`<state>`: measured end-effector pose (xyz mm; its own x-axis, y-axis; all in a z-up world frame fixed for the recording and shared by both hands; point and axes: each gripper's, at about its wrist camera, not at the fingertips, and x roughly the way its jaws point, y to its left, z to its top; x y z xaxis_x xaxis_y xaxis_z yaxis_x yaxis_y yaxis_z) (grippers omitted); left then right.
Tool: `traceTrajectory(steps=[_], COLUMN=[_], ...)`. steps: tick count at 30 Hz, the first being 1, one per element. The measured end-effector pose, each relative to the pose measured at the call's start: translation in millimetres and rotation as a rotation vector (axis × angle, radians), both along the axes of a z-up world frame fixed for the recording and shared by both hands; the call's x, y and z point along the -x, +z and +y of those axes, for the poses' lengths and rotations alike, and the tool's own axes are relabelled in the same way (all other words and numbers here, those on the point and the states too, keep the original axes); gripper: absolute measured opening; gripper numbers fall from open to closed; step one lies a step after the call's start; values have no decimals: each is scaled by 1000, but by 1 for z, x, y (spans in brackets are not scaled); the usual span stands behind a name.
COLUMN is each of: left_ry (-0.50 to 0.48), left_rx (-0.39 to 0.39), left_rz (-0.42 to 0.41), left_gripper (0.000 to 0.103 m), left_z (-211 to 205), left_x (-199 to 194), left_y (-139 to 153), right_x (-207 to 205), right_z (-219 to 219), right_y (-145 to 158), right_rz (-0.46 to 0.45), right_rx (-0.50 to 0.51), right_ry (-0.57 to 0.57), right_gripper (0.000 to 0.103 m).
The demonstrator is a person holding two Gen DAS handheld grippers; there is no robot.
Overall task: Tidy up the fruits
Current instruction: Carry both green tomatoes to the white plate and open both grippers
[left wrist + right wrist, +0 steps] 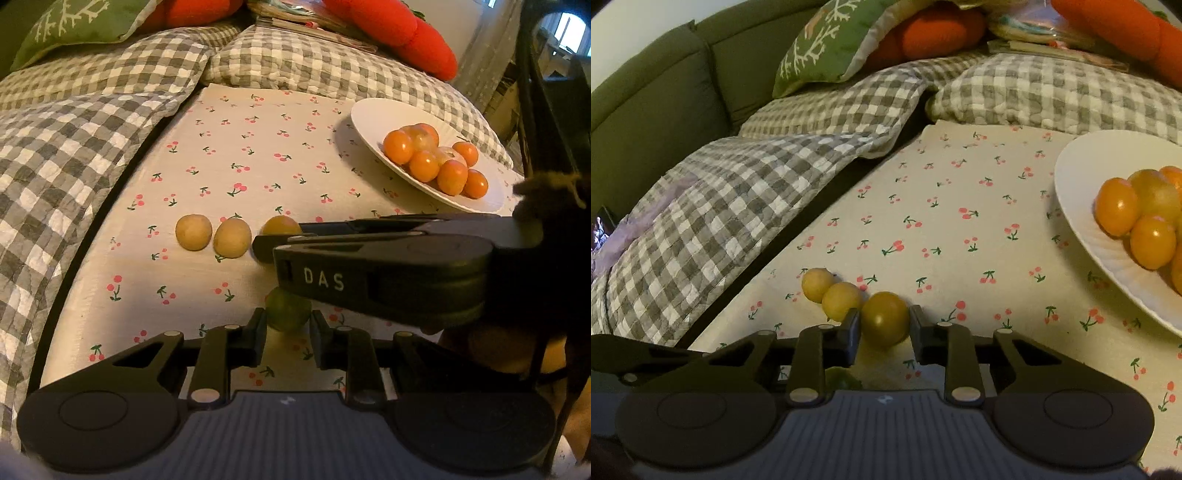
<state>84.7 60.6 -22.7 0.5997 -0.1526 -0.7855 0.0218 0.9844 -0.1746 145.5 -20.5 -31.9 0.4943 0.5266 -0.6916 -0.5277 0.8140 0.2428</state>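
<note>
Left wrist view: I saw my left gripper (287, 334) clamped on a green fruit (287, 311), on the near side of the white plate (373, 114), on the cherry-print cloth (229, 147).
Left wrist, plate: orange fruits (436, 158) lay heaped on it.
Right wrist view: my right gripper (884, 328) pinched a yellow-green fruit (885, 318), the row's end nearest the plate; two pale fruits (831, 293) beyond.
Handling: I judged it light, smooth, easily bruised; gentle grip across its widest part.
</note>
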Motion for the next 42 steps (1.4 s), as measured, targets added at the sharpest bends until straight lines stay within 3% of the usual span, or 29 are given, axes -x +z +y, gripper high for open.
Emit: traceTrajectory(steps=[8, 10, 14, 18, 26, 33, 42], left_ry=[18, 40, 94, 111, 36, -26, -58], left_rx=[60, 87, 55, 80, 14, -9, 38], left_rz=[-36, -79, -202, -231, -364, -408, -446], left_gripper=[17, 17, 17, 17, 17, 17, 17], left_z=[12, 24, 43, 47, 18, 1, -13], left_x=[3, 4, 9, 7, 22, 24, 24], left_y=[12, 22, 44, 47, 61, 63, 70], right_x=[-4, -3, 0, 2, 12, 16, 12], right_z=[-13, -16, -27, -37, -58, -87, -123], right_y=[10, 19, 38, 48, 71, 93, 104], right_rz=[2, -6, -28, -38, -61, -91, -114], right_rx=[-36, -60, -112, -143, -214, -281, -336], right_ry=[-74, -83, -104, -113, -121, -157, -241], right_gripper=[24, 24, 24, 24, 24, 24, 24])
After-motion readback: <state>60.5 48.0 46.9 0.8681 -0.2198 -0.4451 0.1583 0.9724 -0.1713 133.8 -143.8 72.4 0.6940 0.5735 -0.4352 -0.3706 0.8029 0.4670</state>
